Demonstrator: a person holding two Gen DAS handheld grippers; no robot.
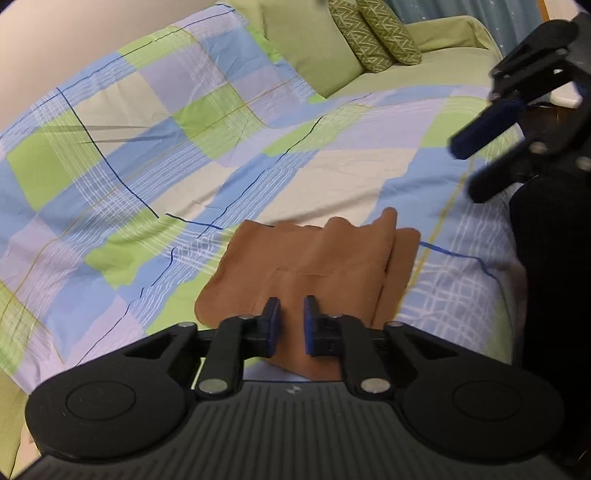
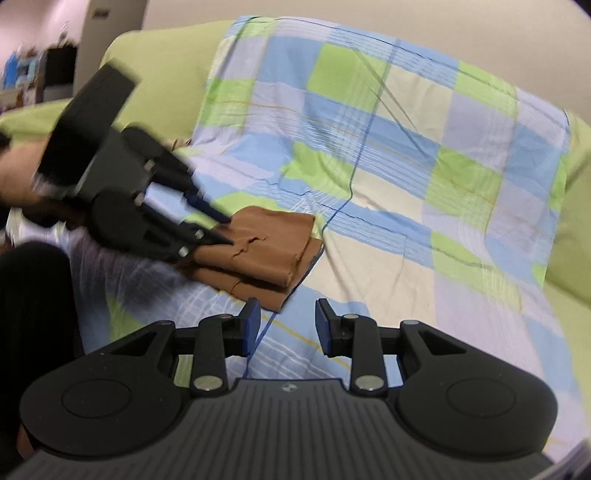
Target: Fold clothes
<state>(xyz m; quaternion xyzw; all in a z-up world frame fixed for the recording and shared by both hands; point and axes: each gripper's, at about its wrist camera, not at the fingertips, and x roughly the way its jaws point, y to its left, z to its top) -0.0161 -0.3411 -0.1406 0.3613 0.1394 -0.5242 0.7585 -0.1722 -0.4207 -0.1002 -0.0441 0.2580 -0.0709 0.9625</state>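
A brown garment (image 1: 314, 266) lies folded in layers on a checked blue, green and lilac sheet (image 1: 166, 155). It also shows in the right wrist view (image 2: 266, 243). My left gripper (image 1: 291, 325) hovers just over the garment's near edge, its jaws a small gap apart with only the cloth's surface seen between them. In the right wrist view its fingertips (image 2: 221, 236) rest at the garment's left side. My right gripper (image 2: 286, 326) is open and empty above the sheet, just in front of the garment. It appears blurred at the upper right of the left wrist view (image 1: 476, 155).
The sheet covers a light green sofa (image 1: 424, 70) with a green cushion (image 1: 310, 48) and two patterned pillows (image 1: 373, 33) at its far end. A person's dark-clothed leg (image 1: 554, 258) is at the sofa's edge. Room clutter (image 2: 33, 74) stands far left.
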